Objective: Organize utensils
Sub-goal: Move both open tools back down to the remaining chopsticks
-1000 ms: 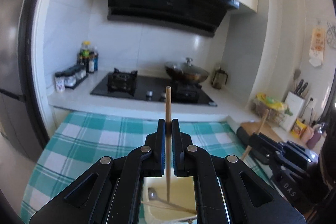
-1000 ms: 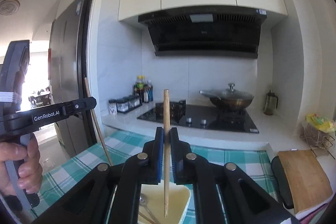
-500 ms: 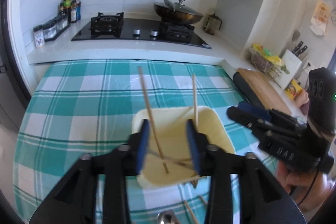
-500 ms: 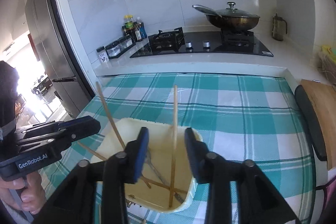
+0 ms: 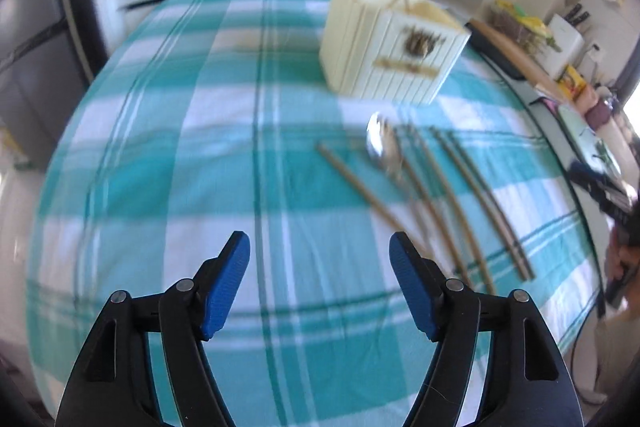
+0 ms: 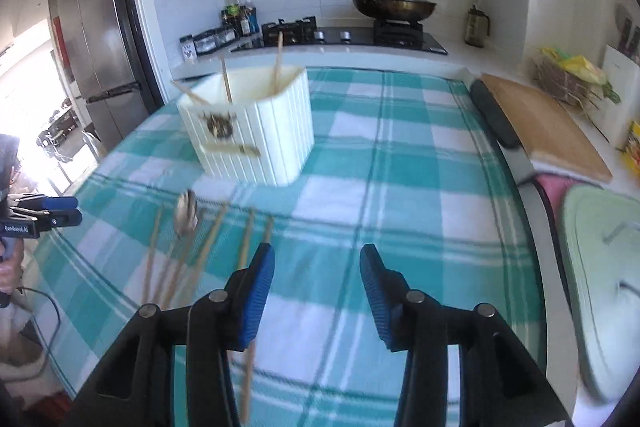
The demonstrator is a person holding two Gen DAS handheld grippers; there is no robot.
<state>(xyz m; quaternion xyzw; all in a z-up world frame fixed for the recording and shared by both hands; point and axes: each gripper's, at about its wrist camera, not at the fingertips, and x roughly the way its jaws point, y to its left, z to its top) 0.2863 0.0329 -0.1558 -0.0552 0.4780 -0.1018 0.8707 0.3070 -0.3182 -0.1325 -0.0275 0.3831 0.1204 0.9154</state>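
Checked cloth (image 5: 168, 131), teal and white, soft and a little rumpled, covers the whole worktop. On it stands the cream holder (image 6: 256, 131), a ribbed squarish tub with a small dark motif on its front, a few chopsticks leaning out of the top. Just in front of the tub lie the loose chopsticks (image 5: 452, 203), thin pale-brown sticks roughly side by side, with a shiny metal spoon (image 5: 380, 143) among them, its bowl toward the tub.

Both tools hang empty above the cloth. The left gripper (image 5: 320, 287) has just been opening and its blue ribbed pads (image 5: 226, 283) stand wide with nothing between them; the right gripper (image 6: 318, 291) is parted less widely, equally empty.

For the next pickup, I'd come down square over one stick, away from its neighbours, and pinch near mid-length so it won't roll or swing.
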